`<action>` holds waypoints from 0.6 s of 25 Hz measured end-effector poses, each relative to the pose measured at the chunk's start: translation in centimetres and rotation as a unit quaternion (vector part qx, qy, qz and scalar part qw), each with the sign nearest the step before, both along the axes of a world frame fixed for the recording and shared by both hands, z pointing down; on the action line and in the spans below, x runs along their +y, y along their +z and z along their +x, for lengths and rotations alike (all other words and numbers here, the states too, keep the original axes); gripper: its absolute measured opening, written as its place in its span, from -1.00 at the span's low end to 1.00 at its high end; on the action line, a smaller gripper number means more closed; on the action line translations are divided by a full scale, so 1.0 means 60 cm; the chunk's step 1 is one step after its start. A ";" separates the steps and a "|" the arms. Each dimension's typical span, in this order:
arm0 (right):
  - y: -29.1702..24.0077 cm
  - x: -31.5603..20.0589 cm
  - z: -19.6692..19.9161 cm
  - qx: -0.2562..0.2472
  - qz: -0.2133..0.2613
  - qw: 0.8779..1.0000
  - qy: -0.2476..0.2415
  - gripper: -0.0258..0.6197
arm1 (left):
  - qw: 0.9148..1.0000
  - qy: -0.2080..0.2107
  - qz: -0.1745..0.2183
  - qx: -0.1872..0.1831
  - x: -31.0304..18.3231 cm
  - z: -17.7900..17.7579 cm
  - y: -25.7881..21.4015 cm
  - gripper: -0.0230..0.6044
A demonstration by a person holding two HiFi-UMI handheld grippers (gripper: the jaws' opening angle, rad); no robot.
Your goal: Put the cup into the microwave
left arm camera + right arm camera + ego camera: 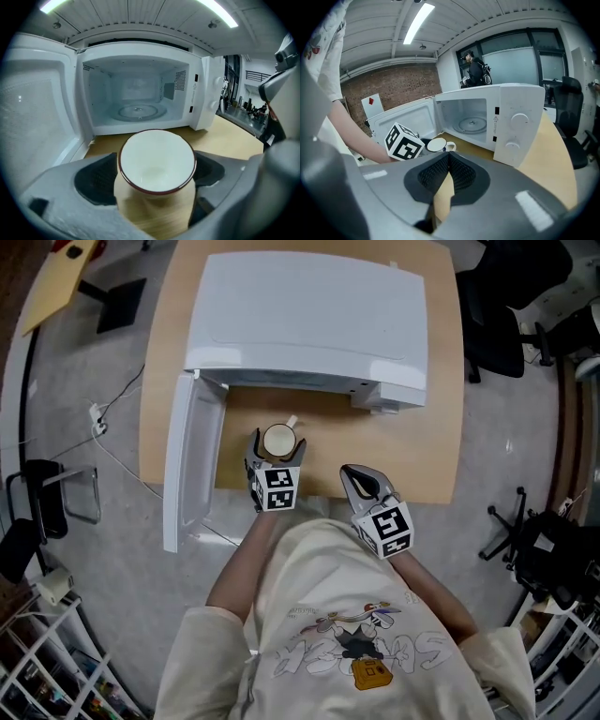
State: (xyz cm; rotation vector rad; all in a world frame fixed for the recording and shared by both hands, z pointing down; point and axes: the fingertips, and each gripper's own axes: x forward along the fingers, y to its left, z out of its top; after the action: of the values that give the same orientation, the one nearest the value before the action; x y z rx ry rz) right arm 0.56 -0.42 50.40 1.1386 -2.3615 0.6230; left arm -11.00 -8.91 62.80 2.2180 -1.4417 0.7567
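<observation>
A white cup with a dark red rim and a handle stands on the wooden table, just in front of the white microwave. Its door is swung wide to the left. In the left gripper view the empty cup sits between the spread jaws of my left gripper, and its pads flank the cup's sides. Behind it the cavity with its glass turntable is empty. My right gripper hovers at the table's near edge, right of the cup, shut with nothing in it.
Black office chairs stand to the right of the table. Cables and a small plug block lie on the floor at the left. A person stands far behind the microwave in the right gripper view.
</observation>
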 end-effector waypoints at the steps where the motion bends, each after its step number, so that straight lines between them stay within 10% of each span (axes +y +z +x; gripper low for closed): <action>1: 0.001 0.001 0.002 0.002 -0.001 1.000 0.003 -0.90 | 1.000 0.007 -0.001 -0.001 -0.002 0.003 0.002 0.50; 15: -0.001 -0.029 0.006 -0.011 0.000 0.999 0.034 -0.90 | 0.999 0.019 0.020 0.037 -0.081 0.032 -0.111 0.36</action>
State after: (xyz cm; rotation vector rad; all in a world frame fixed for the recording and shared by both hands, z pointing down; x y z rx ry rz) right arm 0.91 -2.15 50.33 1.2209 -2.3504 0.6628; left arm -9.10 -13.74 56.11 2.2836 -1.3949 0.6559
